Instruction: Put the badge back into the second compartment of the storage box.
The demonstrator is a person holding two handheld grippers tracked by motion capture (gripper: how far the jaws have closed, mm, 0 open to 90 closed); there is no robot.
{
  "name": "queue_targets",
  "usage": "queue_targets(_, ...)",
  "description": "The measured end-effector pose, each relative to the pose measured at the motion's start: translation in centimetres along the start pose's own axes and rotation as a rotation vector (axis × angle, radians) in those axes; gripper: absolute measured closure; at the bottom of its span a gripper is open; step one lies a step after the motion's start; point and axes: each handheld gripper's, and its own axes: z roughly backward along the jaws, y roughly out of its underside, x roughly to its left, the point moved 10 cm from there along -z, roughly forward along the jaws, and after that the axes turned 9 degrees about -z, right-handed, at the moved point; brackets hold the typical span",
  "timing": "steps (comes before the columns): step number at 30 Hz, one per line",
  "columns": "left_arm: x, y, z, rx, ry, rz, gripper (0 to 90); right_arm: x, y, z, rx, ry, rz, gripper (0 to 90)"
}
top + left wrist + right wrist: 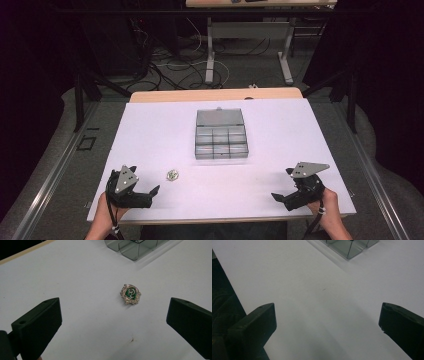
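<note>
In the high view the badge (172, 174) is too small to read; the left gripper view shows a silver crest with a green centre (130, 294), lying flat on the white table (150, 135), its long axis tilted slightly. It lies ahead of the left gripper (152, 191), jaws spread. The right gripper (278, 197) is likewise spread, empty. The clear compartment box (221, 135) is cut off in both gripper views.

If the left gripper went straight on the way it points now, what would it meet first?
Most likely the small green-and-silver badge, lying on the table ahead of the open left gripper; the compartment box stands farther on.
</note>
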Motion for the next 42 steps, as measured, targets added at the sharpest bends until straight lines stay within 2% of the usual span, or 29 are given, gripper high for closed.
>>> queue_targets(5, 0.2, -0.5, -0.2, -0.010, -0.010, -0.011, 0.2, -0.1, 0.0, 0.0, 0.003, -0.002, 0.009, 1.0)
queue_targets(10, 0.3, -0.9, -1.0, -0.005, 0.002, 0.001, 0.3, 0.0, 0.1, 0.0, 0.007, -0.003, -0.003, 1.0)
queue_targets(12, 0.4, -1.0, -1.2, 0.007, 0.004, 0.000, 0.3, 0.0, 0.2, 0.1, 0.018, -0.003, -0.004, 1.0)
queue_targets(15, 0.4, -1.1, -1.6, 0.012, 0.008, 0.011, 0.3, 0.0, 0.1, 0.0, 0.007, -0.003, -0.003, 1.0)
queue_targets(24, 0.4, -1.2, -3.0, 0.055, 0.046, 0.020, 0.2, 0.0, 0.2, 0.0, 0.019, -0.004, 0.000, 1.0)
queue_targets(31, 0.8, -1.3, -3.8, 0.065, 0.048, 0.022, 0.0, -0.1, 0.0, 0.0, 0.001, 0.003, -0.006, 0.5)
queue_targets(36, 1.0, -1.3, -4.5, 0.075, 0.049, 0.030, 0.0, -0.1, -0.1, 0.1, -0.006, -0.018, -0.015, 0.0)
queue_targets(42, 1.0, -1.4, -5.1, 0.082, 0.061, 0.039, 0.0, -0.1, -0.1, 0.0, -0.016, -0.012, -0.004, 0.0)
